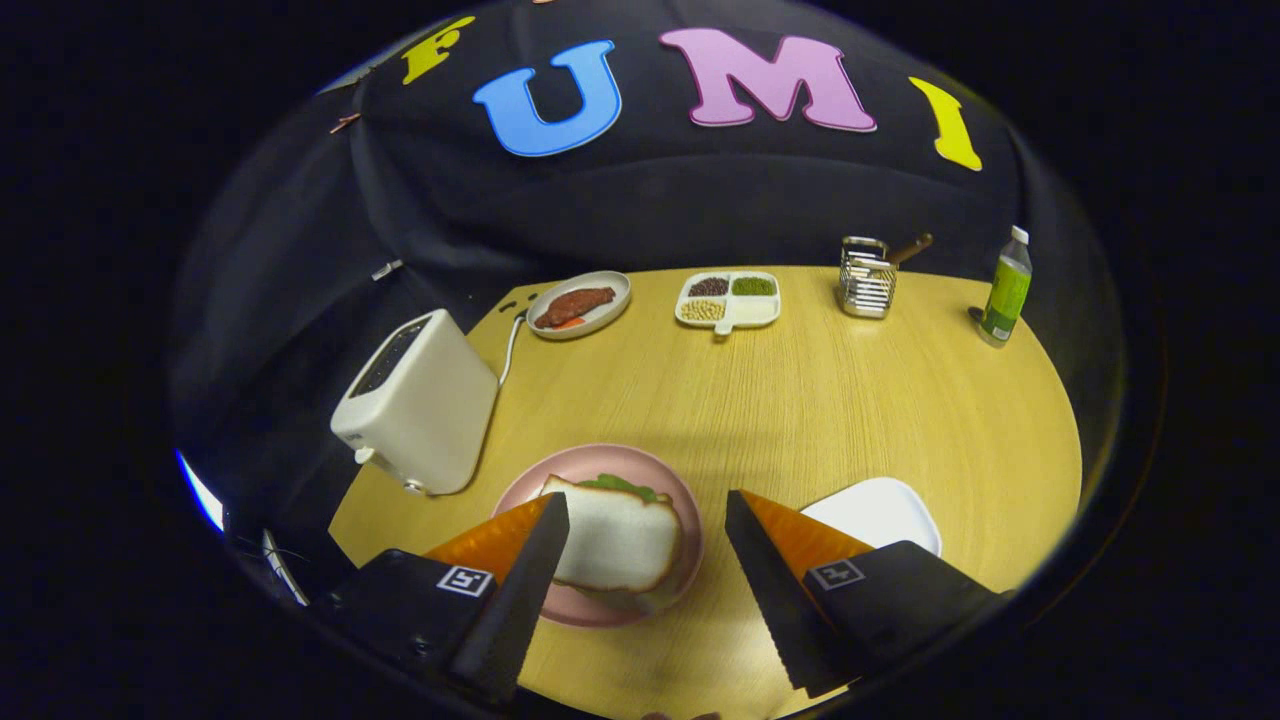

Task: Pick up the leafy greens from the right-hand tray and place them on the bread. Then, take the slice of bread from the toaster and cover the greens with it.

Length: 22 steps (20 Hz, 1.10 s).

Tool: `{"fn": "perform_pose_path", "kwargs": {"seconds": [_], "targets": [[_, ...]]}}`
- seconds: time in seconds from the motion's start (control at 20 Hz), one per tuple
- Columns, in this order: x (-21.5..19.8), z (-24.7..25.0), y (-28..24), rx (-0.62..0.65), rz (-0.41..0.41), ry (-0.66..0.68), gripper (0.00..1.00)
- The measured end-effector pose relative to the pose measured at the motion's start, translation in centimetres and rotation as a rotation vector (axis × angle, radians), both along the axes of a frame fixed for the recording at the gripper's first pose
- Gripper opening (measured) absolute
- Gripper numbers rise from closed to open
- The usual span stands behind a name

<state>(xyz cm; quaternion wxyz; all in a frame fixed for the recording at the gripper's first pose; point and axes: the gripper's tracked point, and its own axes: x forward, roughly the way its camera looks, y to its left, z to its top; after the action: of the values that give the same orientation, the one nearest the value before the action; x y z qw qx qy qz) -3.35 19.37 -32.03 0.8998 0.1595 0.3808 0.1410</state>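
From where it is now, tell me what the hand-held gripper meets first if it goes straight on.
Most likely the bread slice on the pink plate, lying between the open fingers of the hand-held gripper, greens peeking from under it. Depth is unclear.

no legible text, bottle (1006, 288) label unreadable, fingers (646, 508) apart, empty

Surface (820, 400): light wood grain, matt. Toaster (415, 405) on it: smooth white plastic, slight sheen. Pink plate (600, 470) beside toaster: glossy, looks ceramic. Rack (866, 280) far across from toaster: shiny wire metal. Bottle (1006, 288): clear plastic. Claw (645, 520) open; inner finger faces ridged, matt.
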Motion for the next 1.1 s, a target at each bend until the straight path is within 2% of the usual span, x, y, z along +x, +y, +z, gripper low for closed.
{"fn": "perform_pose_path", "kwargs": {"seconds": [0.4, 0.6, 0.75, 1.1], "targets": [[3.1, 11.3, -4.8, -0.011, 0.005, -0.277, 0.99], [3.0, 16.4, -8.6, -0.074, 0.005, -0.443, 0.99], [2.4, 18.8, -11.2, -0.126, -0.013, -0.512, 0.99], [0.8, 21.7, -15.4, -0.135, -0.080, -0.616, 0.97]]}}
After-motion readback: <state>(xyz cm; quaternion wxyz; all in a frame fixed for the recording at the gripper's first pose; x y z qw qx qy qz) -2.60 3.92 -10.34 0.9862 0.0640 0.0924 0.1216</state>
